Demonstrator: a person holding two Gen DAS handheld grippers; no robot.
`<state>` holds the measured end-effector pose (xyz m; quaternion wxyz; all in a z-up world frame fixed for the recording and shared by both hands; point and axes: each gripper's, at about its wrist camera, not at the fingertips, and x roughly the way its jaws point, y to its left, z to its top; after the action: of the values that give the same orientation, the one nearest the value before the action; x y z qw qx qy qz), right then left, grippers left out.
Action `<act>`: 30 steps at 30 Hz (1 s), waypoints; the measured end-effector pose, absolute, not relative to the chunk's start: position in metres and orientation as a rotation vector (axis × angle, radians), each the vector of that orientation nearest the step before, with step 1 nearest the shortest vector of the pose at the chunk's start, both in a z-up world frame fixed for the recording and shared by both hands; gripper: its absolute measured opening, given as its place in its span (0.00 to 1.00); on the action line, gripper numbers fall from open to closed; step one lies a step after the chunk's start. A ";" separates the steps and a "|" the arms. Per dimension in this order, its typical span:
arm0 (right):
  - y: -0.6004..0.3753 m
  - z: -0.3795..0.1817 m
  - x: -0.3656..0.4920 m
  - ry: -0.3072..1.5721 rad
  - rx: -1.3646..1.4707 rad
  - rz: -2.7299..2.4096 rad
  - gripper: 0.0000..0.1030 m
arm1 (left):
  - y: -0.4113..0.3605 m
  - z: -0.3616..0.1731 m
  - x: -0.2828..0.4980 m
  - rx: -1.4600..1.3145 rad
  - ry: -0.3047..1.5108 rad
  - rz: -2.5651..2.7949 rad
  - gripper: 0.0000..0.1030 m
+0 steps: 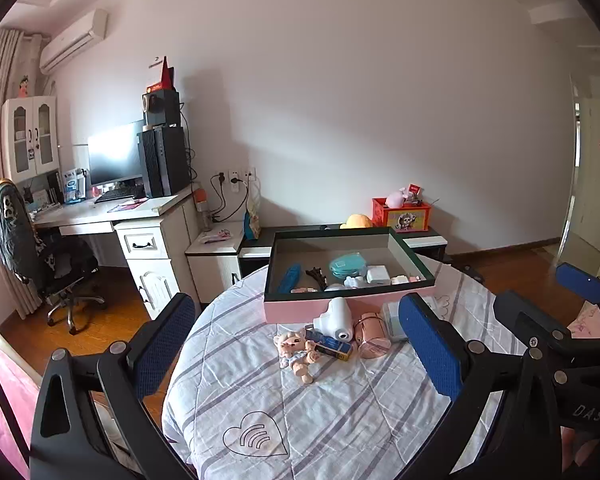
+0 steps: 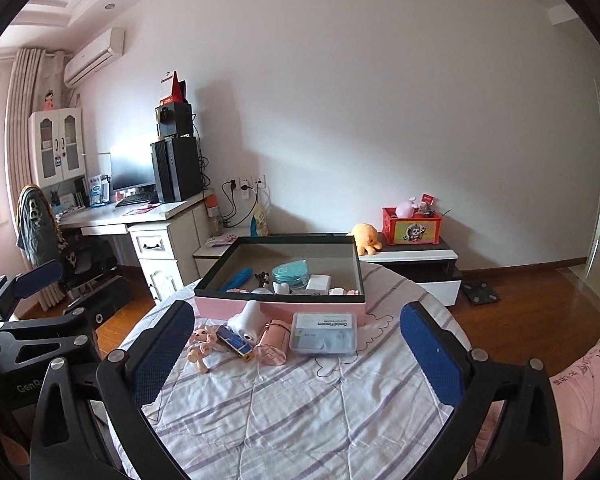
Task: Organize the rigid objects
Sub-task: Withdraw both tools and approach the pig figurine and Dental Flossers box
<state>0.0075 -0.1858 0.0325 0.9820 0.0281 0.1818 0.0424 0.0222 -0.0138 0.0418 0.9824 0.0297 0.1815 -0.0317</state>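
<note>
Both grippers, left (image 1: 296,344) and right (image 2: 296,346), gape wide and empty above the striped quilt (image 2: 300,408). Beyond lie a doll (image 2: 202,345), a blue box (image 2: 236,343), a pink case (image 2: 272,343) and a "Dental Flossers" pack (image 2: 325,334), before the pink tray (image 2: 280,307).

Bare striped cloth on the counter (image 2: 300,412) lies open at 6 o'clock. At 12 o'clock a row blocks the pink box (image 2: 280,306): doll (image 2: 202,342), blue carton (image 2: 236,342), white device (image 2: 246,320), pink bottle (image 2: 272,344), floss case (image 2: 325,334). Above the box interior is unobstructed.
</note>
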 end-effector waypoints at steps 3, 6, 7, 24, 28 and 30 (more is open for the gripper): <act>-0.188 0.033 0.001 0.360 0.061 0.079 1.00 | -0.015 0.043 0.018 0.059 0.360 -0.063 1.00; -0.188 0.035 -0.001 0.356 0.063 0.076 1.00 | -0.016 0.042 0.016 0.061 0.359 -0.062 1.00; -0.189 0.035 -0.001 0.356 0.064 0.077 1.00 | -0.015 0.043 0.015 0.062 0.356 -0.061 1.00; -0.205 -0.010 0.041 0.484 0.090 0.060 1.00 | -0.002 -0.020 0.069 0.077 0.545 -0.014 1.00; -0.215 -0.034 0.061 0.547 0.112 0.049 1.00 | 0.011 -0.051 0.092 0.061 0.637 0.015 1.00; -0.219 -0.047 0.072 0.580 0.123 0.045 1.00 | 0.016 -0.066 0.107 0.048 0.686 0.023 1.00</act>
<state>0.0722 -0.2191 -0.0470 0.9561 0.0606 0.2859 0.0222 0.1067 0.0157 -0.0659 0.9414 0.0236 0.3361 0.0111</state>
